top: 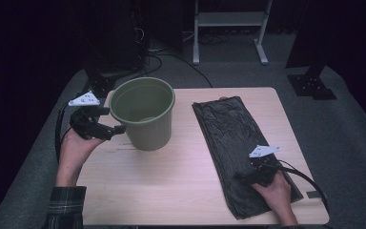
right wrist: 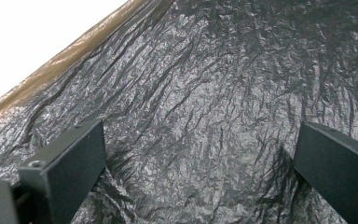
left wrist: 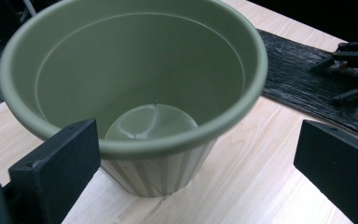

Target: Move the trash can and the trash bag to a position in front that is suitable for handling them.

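An empty olive-green plastic pot (top: 143,112) stands upright on the left half of the wooden table (top: 171,181). My left gripper (top: 112,120) is at its left side, jaws wide open. In the left gripper view the pot (left wrist: 135,79) sits just ahead of my open left gripper (left wrist: 200,154). A flat, crinkled black plastic bag (top: 231,138) lies lengthwise on the table's right half. My right gripper (top: 248,172) rests low over its near end. In the right gripper view the gripper (right wrist: 200,158) stands open, close over the bag (right wrist: 205,93).
The table's near-right edge has a small dark tag (top: 313,194). Beyond the far edge are cables (top: 157,59) and a white stand (top: 228,28) on grey floor. Bare wood (top: 181,157) lies between pot and bag. The right gripper (left wrist: 354,70) shows in the left gripper view.
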Available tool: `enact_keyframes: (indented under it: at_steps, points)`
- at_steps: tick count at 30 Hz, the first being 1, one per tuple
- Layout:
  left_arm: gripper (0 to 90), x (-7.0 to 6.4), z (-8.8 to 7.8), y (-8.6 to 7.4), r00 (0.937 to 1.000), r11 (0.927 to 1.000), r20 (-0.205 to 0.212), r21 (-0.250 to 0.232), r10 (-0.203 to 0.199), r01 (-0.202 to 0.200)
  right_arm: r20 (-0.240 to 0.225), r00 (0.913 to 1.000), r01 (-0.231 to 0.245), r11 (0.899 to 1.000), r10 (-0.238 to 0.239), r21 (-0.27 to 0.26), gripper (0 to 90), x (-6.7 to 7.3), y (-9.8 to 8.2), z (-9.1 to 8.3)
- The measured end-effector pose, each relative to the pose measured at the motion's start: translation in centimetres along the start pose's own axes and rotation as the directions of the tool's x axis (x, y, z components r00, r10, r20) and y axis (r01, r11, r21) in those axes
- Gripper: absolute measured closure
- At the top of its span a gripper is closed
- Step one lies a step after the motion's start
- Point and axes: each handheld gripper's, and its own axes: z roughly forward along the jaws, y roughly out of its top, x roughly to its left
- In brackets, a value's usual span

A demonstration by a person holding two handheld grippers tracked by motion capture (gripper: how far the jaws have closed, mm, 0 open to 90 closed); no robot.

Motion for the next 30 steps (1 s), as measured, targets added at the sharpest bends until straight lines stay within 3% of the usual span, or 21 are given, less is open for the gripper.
enact_keyframes:
  at_steps: [14,30]
  points:
    - [0.0,2.9,0.9,1.6,0.9993,0.9997,-0.036,0.024,-0.008,0.009,0.000,1.0000,-0.001,1.000,0.001,0.000,1.0,0.0,0.0,0.0]
    - [0.0,5.9,2.3,1.3,0.9971,0.9968,-0.050,0.052,-0.058,0.061,0.000,1.0000,-0.001,1.000,0.001,-0.001,1.0,0.0,0.0,0.0]
